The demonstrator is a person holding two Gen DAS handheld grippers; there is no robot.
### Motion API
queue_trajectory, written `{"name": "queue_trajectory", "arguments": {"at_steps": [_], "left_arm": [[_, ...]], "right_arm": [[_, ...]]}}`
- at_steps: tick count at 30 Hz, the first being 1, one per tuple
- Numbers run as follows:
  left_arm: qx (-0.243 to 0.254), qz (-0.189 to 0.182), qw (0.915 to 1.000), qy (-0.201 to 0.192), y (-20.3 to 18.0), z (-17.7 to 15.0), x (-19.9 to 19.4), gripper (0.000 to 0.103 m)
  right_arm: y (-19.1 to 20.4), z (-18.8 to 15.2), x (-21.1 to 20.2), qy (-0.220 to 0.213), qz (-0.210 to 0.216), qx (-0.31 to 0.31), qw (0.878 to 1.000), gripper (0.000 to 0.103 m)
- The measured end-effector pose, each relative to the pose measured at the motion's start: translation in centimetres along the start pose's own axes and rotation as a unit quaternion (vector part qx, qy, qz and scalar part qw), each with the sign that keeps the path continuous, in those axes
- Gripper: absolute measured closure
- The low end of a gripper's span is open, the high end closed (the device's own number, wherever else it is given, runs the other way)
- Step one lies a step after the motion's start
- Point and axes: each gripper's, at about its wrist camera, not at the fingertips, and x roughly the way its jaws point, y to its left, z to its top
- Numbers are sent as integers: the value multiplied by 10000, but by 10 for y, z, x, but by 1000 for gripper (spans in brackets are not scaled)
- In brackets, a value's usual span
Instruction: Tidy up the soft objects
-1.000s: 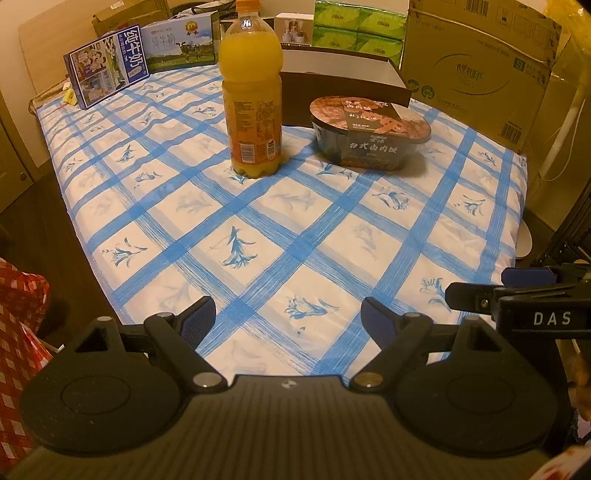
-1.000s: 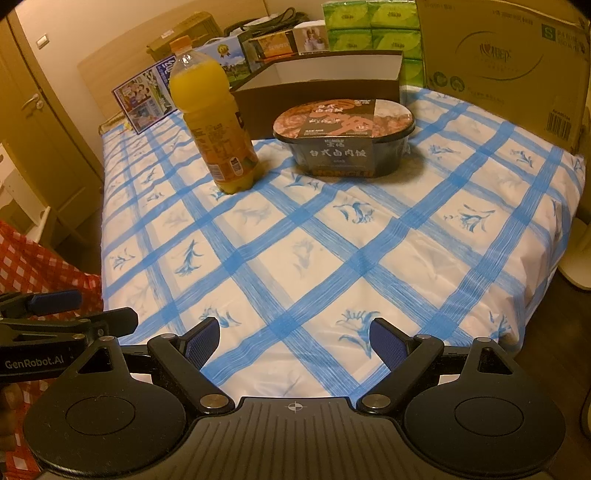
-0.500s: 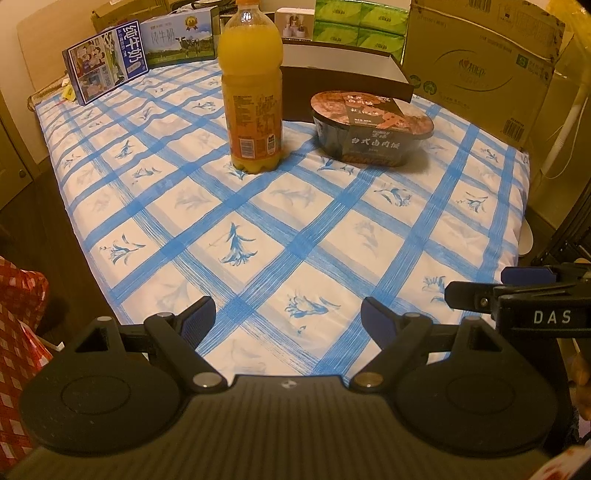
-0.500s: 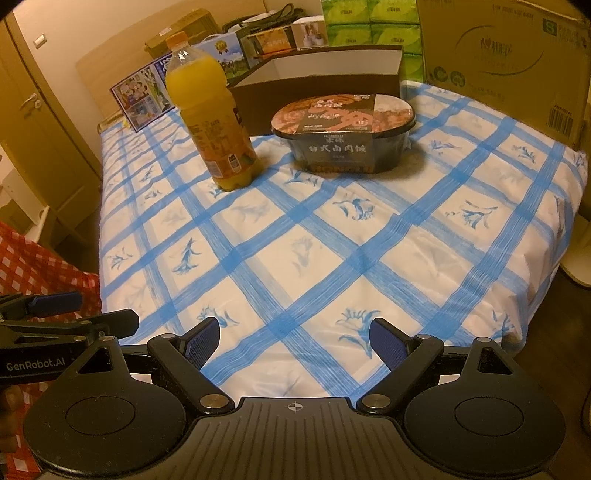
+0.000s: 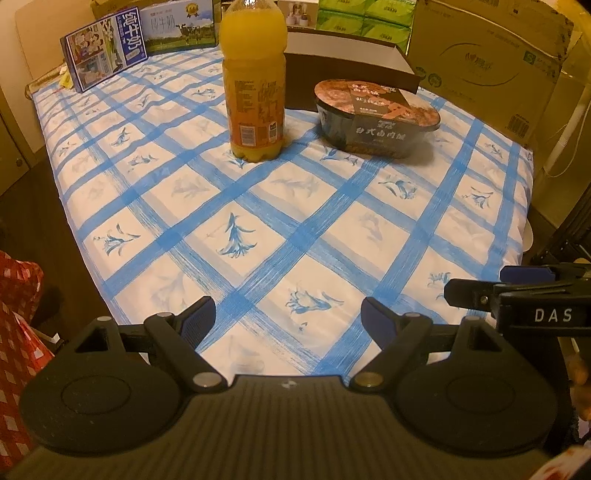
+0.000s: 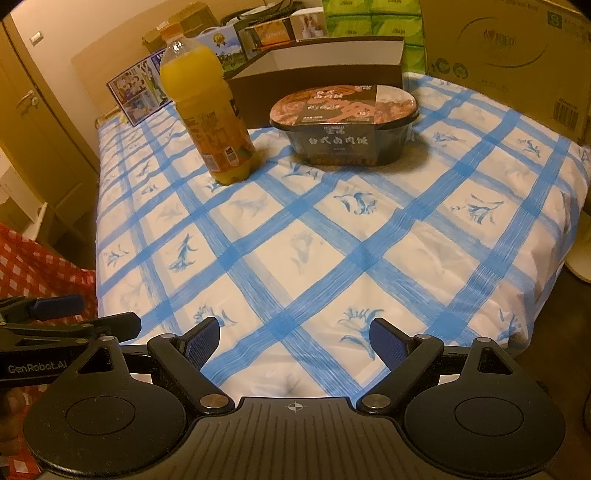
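An orange juice bottle point(image 5: 255, 85) stands upright on the blue-checked tablecloth point(image 5: 280, 236), also in the right wrist view point(image 6: 208, 118). A dark oval instant-food bowl point(image 5: 378, 118) sits to its right, also in the right wrist view point(image 6: 343, 123). An open brown box point(image 6: 317, 66) stands behind them. My left gripper point(image 5: 288, 319) is open and empty above the table's near edge. My right gripper point(image 6: 295, 339) is open and empty beside it. Each gripper shows at the edge of the other's view.
A large cardboard carton point(image 5: 487, 62) and green tissue packs point(image 5: 364, 20) stand at the back right. Milk cartons point(image 5: 105, 51) stand at the back left. A red checked bag point(image 6: 33, 273) is to the left of the table. A wooden door point(image 6: 33, 122) is at far left.
Both grippers have moved forward a little toward the bottle and bowl, which look slightly larger. Both stay open and empty.
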Motion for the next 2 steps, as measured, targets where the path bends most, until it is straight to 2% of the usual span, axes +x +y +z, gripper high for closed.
{"name": "queue_trajectory", "arguments": {"at_steps": [2], "left_arm": [[-19, 10, 10000, 66, 1, 0, 4, 18]], "right_arm": [[0, 1, 2, 21, -4, 8, 10000, 15]]}}
